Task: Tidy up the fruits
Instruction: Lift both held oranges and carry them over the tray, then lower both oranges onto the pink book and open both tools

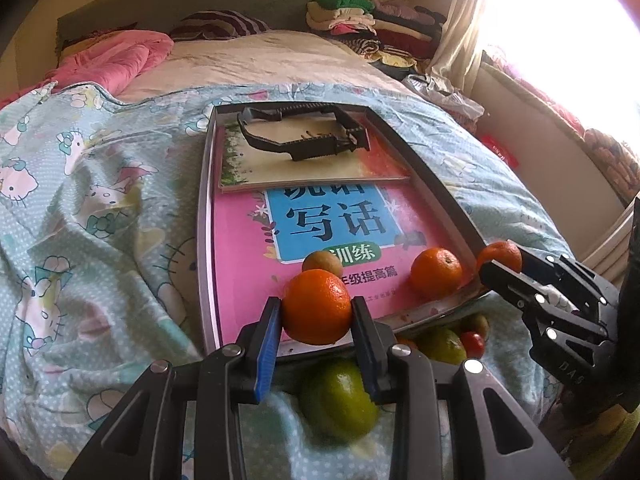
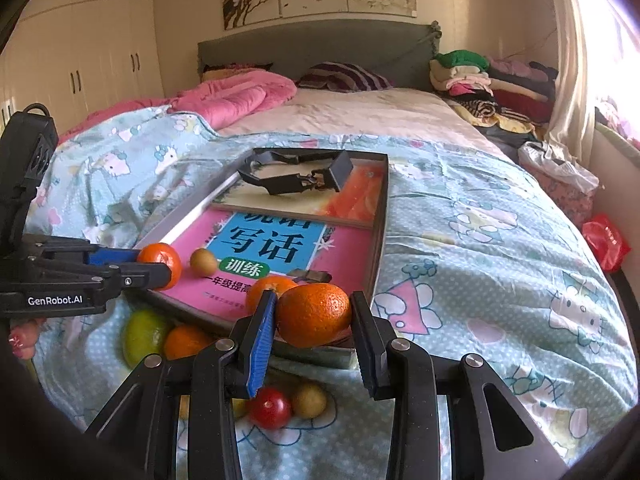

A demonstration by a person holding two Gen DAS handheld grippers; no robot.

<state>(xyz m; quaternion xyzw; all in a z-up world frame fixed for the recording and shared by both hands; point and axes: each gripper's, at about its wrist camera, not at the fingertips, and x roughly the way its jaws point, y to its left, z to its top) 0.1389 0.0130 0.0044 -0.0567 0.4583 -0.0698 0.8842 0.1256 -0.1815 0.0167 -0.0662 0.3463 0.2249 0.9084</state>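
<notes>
My left gripper [image 1: 316, 308] is shut on an orange [image 1: 317, 306] over the near edge of a shallow tray [image 1: 204, 216] lined with a pink book. My right gripper [image 2: 314, 314] is shut on another orange [image 2: 314, 314] over the tray's near right corner; it shows in the left wrist view [image 1: 498, 260] too. In the tray lie an orange [image 1: 436, 274] and a small brown fruit [image 1: 322, 262]. On the bedspread in front of the tray lie a green fruit [image 1: 340, 396], a second green one [image 1: 442, 344], a small red fruit [image 2: 271, 407] and a small brown one [image 2: 309, 400].
A black plastic clip frame [image 1: 304, 132] lies on a second book at the tray's far end. The tray sits on a Hello Kitty bedspread [image 1: 100, 208]. A pink quilt [image 1: 112, 60] and folded clothes [image 1: 360, 20] lie at the head of the bed.
</notes>
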